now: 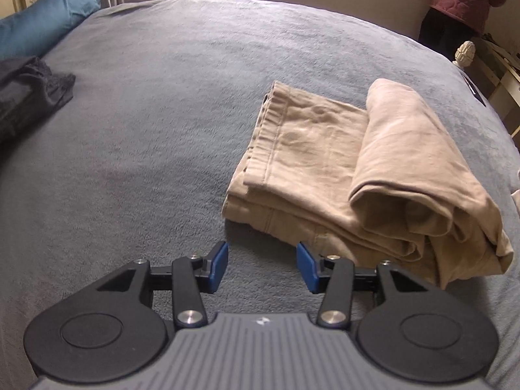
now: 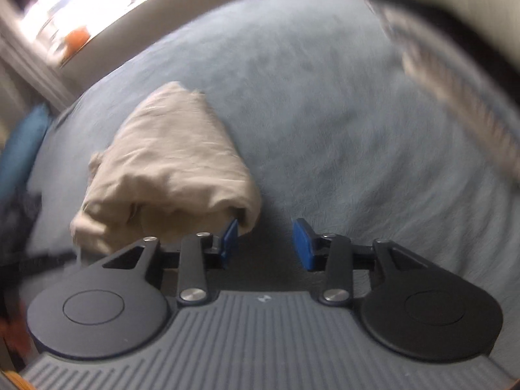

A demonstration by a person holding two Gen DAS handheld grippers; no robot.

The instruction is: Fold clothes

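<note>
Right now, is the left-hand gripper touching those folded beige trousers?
Apart. In the left wrist view the left gripper is open, and a strip of grey blanket shows between its blue fingertips and the beige trousers.

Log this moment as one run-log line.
left gripper: open, empty | right gripper: open, empty | beige trousers: folded on grey blanket | dark garment: unfolded
</note>
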